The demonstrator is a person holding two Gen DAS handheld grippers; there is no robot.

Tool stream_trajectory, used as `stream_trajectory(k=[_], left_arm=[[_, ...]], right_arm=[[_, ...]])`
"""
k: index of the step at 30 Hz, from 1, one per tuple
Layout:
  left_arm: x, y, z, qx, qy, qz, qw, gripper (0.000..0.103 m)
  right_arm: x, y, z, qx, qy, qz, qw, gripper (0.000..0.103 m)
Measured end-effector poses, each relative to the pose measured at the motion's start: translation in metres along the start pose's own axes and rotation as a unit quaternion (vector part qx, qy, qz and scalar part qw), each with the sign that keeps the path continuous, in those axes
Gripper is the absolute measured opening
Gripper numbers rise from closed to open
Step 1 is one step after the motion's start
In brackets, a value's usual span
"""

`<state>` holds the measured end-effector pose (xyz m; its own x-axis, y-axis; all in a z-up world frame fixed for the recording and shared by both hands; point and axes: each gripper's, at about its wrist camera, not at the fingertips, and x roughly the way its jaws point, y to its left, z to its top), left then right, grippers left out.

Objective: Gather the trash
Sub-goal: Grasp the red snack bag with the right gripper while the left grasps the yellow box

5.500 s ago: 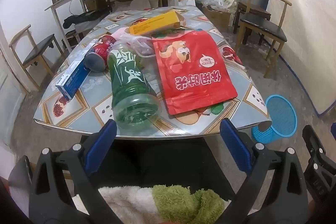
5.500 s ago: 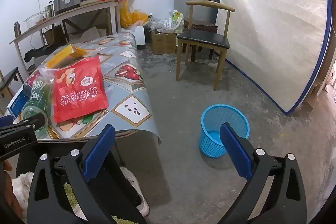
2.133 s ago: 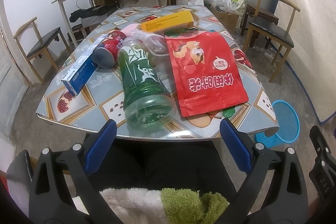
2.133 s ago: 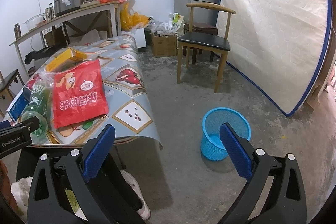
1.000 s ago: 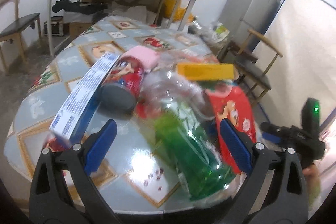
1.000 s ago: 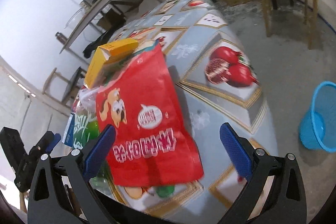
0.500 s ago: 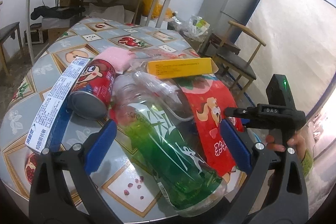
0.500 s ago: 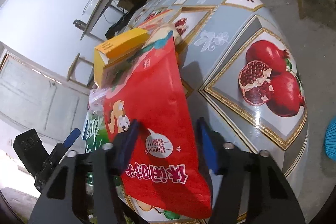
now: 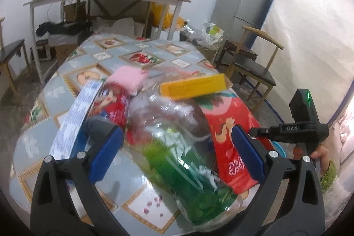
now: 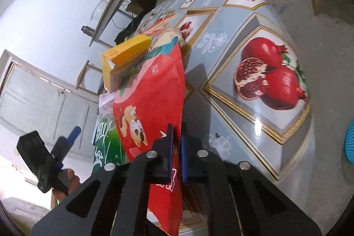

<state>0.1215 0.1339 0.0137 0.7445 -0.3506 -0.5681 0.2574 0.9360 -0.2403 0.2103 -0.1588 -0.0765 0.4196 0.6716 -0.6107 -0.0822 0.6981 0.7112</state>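
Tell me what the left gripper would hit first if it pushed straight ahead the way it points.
Most likely the green plastic bottle, lying on the table between the open left gripper blue pads; depth is blurred.

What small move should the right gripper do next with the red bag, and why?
Probably lift the red bag off the table. The right gripper has just closed its jaws on the bag's edge, and the blue bin stands on the floor beside the table.
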Motion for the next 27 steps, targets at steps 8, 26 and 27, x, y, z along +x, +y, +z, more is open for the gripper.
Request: stream_trajectory(k=[8, 26, 27], left_arm=[[0.026, -0.040, 0.053, 0.147, -0.004, 0.007, 0.9891, 0.094], [0.127, -0.119, 0.019, 0.453, 0.073, 0.163, 0.8733, 0.042], [0.128, -0.119, 0.018, 0.455, 0.075, 0.165, 0.8721, 0.037]], right_arm=[[-0.040, -0.022, -0.009, 0.038, -0.054, -0.002, 0.998, 0.005], [-0.052, -0.059, -0.024, 0.094, -0.080, 0.074, 0.990, 0.005], [-0.051, -0.060, -0.024, 0.095, -0.080, 0.080, 0.989, 0.005]])
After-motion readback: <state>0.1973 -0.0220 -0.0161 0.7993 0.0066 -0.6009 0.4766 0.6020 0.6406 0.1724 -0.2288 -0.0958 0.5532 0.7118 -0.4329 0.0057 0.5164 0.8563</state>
